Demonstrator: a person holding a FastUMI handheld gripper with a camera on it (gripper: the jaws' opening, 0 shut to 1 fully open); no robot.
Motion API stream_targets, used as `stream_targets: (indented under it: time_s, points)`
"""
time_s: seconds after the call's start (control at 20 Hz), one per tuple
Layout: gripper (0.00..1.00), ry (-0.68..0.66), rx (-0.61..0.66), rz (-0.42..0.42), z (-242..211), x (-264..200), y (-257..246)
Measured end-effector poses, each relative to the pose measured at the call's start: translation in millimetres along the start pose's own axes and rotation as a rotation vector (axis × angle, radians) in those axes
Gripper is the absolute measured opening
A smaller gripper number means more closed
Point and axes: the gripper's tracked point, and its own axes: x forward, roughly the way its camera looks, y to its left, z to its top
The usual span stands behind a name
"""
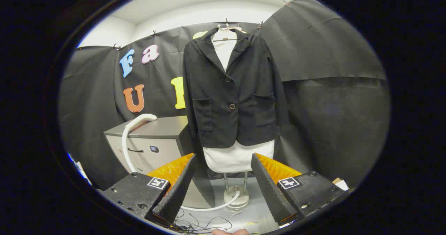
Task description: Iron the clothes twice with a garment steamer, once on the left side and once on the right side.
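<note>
We see the gripper (223, 179) with its fingers (177, 189) spread wide, holding nothing. Beyond them hangs the jacket (233, 88): black, two buttons, lapels, patch pockets, buttoned over a white mannequin (238, 156) on a hanger (226, 31). Fabric looks smooth, the sleeves hang straight at the sides. The mannequin's white hem shows under the jacket, right between the fingertips in our view but well beyond them. Its pole ends in a round base (237, 196) on the floor. The steamer head (141, 119), white, lies on top of a grey cabinet (153, 141) beside the jacket. Its white hose (125, 148) curves down the cabinet front and runs to the base. Thin cables (202, 222) on the floor near the fingers.
</note>
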Motion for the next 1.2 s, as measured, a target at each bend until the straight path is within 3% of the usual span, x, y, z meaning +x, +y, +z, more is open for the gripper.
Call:
stream_targets:
  time_s: [0.7, 1.2]
  points:
    - [1.00, -0.024, -0.048, 0.021, 6, -10, 10]
    - [1.00, 0.040, -0.017, 0.137, 11, 26, 156]
